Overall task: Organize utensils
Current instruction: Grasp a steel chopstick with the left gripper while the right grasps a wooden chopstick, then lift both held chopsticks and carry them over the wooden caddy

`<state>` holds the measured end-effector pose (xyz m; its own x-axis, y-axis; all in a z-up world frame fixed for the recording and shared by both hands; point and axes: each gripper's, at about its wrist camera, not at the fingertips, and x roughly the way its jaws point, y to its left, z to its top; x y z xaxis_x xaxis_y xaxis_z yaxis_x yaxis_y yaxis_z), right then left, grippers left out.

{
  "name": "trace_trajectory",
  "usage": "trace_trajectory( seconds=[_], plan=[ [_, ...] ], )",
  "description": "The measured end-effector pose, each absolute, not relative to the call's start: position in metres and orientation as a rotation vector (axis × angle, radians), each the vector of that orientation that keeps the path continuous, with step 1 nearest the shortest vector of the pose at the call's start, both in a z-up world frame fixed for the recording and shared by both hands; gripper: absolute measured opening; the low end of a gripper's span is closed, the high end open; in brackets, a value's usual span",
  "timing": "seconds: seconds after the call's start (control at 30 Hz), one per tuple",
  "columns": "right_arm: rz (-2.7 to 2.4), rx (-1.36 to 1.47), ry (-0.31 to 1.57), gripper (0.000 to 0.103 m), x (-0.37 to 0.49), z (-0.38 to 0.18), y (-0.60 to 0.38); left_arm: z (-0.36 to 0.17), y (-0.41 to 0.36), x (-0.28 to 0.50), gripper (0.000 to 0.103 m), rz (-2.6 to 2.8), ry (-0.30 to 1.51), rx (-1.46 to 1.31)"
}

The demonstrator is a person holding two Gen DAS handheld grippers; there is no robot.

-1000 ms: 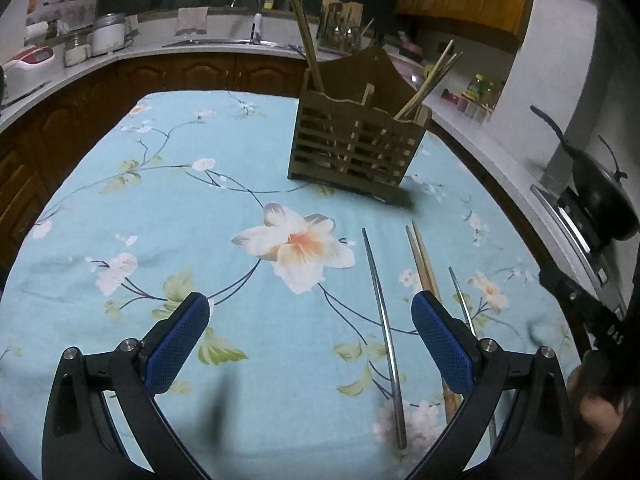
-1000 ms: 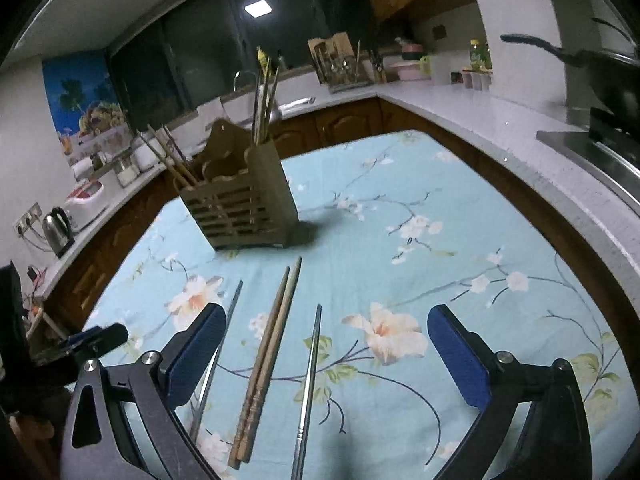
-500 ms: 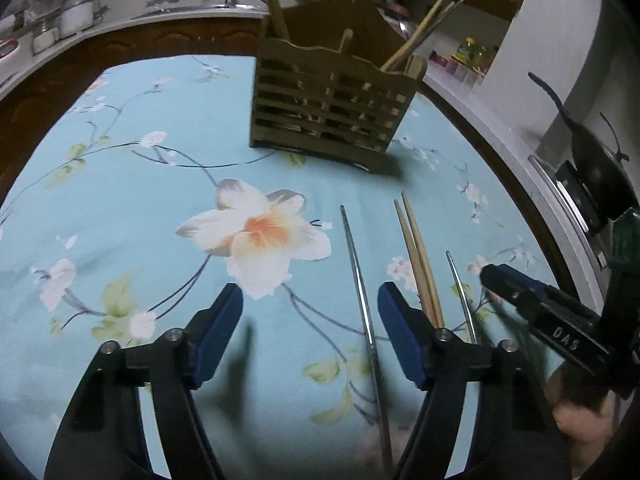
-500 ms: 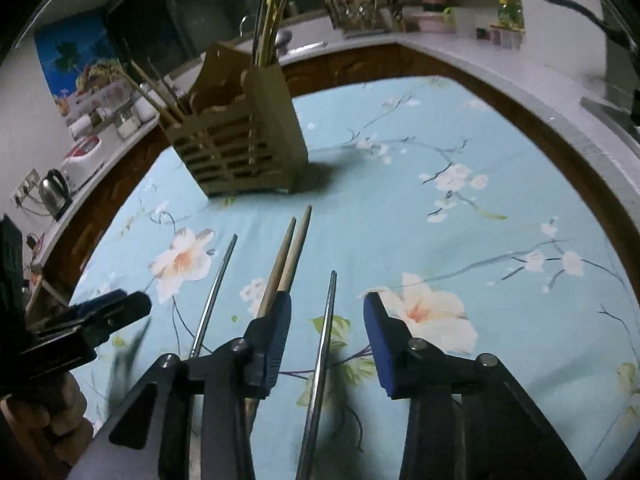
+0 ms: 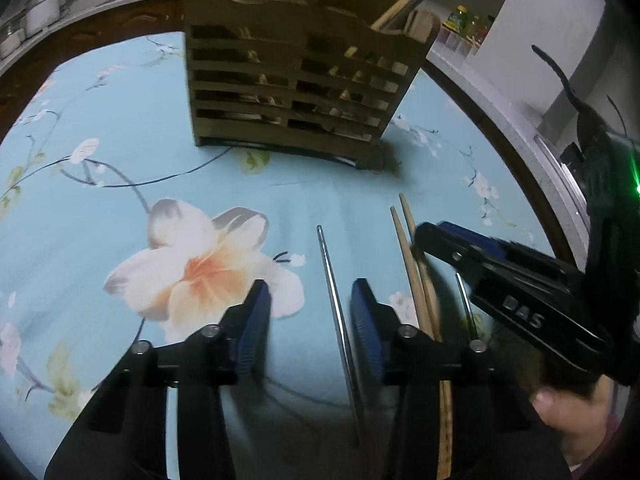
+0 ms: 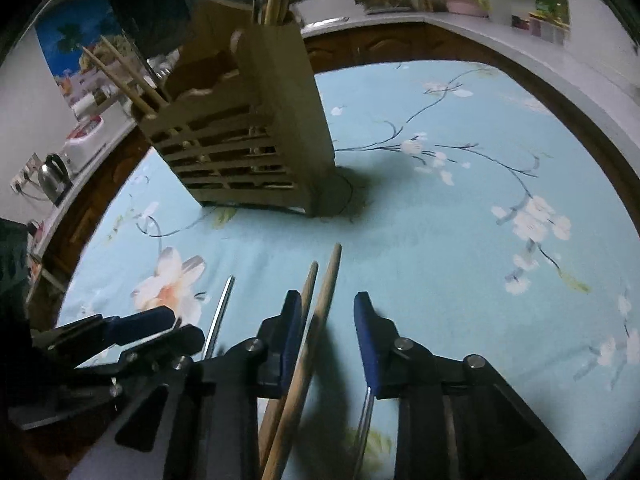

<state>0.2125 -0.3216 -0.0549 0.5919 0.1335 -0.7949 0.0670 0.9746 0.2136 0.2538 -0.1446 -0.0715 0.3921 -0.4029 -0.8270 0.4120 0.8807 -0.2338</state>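
Observation:
A slatted wooden utensil holder point(image 5: 296, 80) point(image 6: 256, 140) with chopsticks in it stands on the blue floral tablecloth point(image 5: 120, 152). In front of it lie a metal chopstick point(image 5: 332, 292) point(image 6: 218, 320), a wooden pair point(image 5: 412, 272) and a second metal chopstick point(image 5: 466, 308). My left gripper point(image 5: 310, 284) is closing around the first metal chopstick, with gaps still on both sides. My right gripper point(image 6: 327, 296) is closing with one wooden chopstick point(image 6: 324, 304) between its pads and the other against its left pad. The second metal chopstick point(image 6: 366, 412) lies under its right finger.
Each gripper shows in the other's view: the right gripper point(image 5: 436, 232) with a hand point(image 5: 568, 420) on it, the left gripper point(image 6: 180, 326). Beyond the table's edge runs a counter with a wok point(image 5: 592, 120), a kettle point(image 6: 52, 176) and jars point(image 6: 548, 8).
Both grippers have come forward and down toward the chopsticks, and both pairs of jaws have narrowed from wide apart. The holder looms larger in both views.

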Motion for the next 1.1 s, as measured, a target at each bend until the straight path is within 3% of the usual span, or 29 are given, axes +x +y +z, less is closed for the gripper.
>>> trace_trajectory(
  seconds=[0.1,0.27,0.43,0.77,1.1],
  plan=[
    [0.031,0.214,0.952,0.016,0.223,-0.06,-0.323,-0.072,-0.152,0.26,0.036,-0.527,1.04,0.04],
    [0.05,0.21,0.966,0.014,0.232,-0.061,-0.327,-0.073,-0.167,0.263,0.03,-0.523,1.027,0.099],
    [0.061,0.18,0.966,0.012,0.234,-0.06,-0.326,-0.073,-0.173,0.26,0.008,-0.499,0.998,0.187],
    [0.073,0.271,0.932,0.005,0.21,-0.047,-0.332,-0.063,-0.139,0.252,0.004,-0.532,1.011,0.084],
    [0.115,0.321,0.786,0.005,0.169,0.011,-0.332,0.003,-0.093,0.216,0.004,-0.576,0.877,-0.045]
  ],
)
